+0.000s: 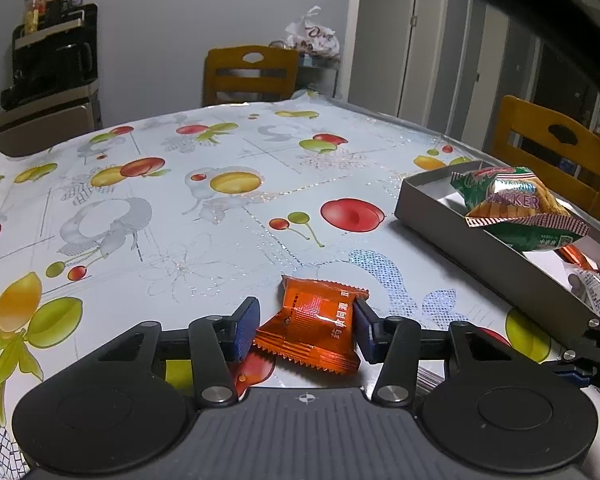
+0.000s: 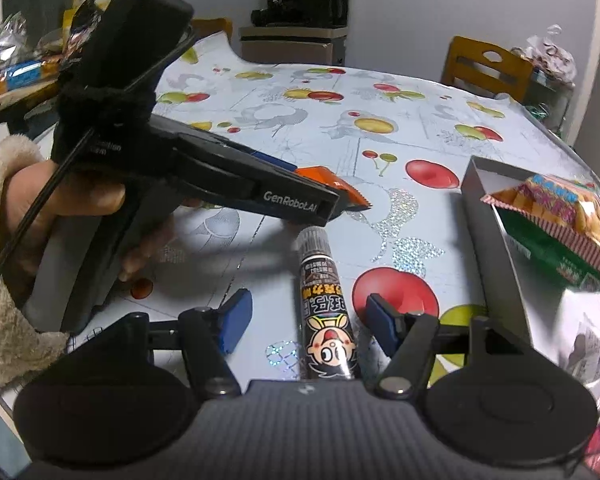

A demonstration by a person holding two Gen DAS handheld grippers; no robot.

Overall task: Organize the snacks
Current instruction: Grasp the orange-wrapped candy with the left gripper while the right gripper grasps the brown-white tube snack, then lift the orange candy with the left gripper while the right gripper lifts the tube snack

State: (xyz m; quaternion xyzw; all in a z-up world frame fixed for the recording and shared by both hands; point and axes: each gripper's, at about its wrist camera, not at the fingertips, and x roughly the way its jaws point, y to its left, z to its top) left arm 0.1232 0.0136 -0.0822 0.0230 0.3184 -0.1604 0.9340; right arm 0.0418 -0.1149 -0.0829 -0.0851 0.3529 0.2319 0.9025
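An orange snack packet (image 1: 316,328) sits between the blue pads of my left gripper (image 1: 305,320), which touch it on both sides just over the fruit-print tablecloth (image 1: 220,220). From the right wrist view, that left gripper (image 2: 332,196) is held in a hand with the orange packet (image 2: 324,178) at its tip. My right gripper (image 2: 308,320) stands open around a black stick-shaped snack (image 2: 326,312) lying on the cloth, with gaps on both sides. A shallow grey box (image 1: 440,216) (image 2: 496,248) at the right holds a green cracker bag (image 1: 516,204) (image 2: 560,232) and other wrapped snacks.
Wooden chairs (image 1: 252,72) (image 1: 556,152) stand at the far and right table edges. A black appliance on a cabinet (image 1: 52,60) is by the wall. More snack bags (image 2: 24,68) are piled off the table's left side. A fleece sleeve (image 2: 4,240) is at the left.
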